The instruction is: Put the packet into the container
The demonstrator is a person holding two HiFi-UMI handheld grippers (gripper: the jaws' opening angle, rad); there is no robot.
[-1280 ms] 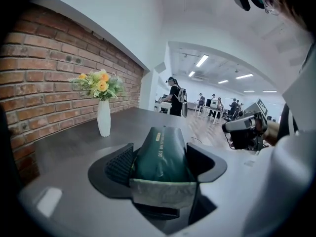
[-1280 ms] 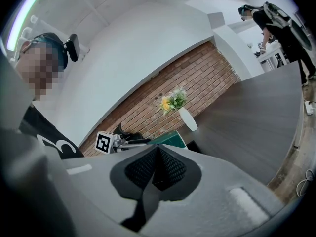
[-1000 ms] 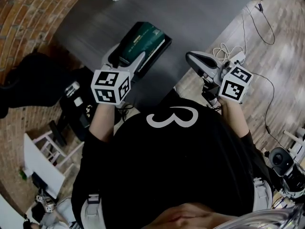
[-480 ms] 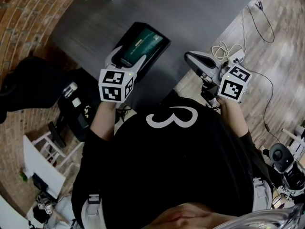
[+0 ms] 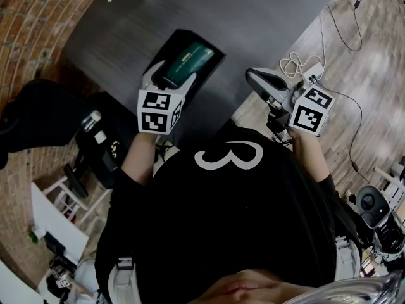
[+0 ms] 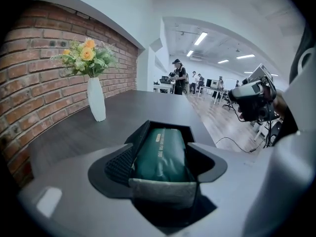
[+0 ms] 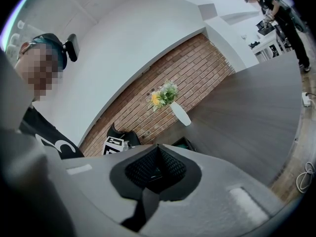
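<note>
Left gripper (image 5: 169, 76) is clamping the green packet (image 5: 188, 61) by its sides, holding it in the black container (image 5: 193, 38) near the tabletop's (image 5: 253, 24) near edge, while right gripper (image 5: 253, 78) is hovering at the right edge, jaws closed together and empty.

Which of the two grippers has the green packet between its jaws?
The left gripper: its jaws grip the green packet at the black container. The right gripper has its jaws together with nothing between them.
</note>
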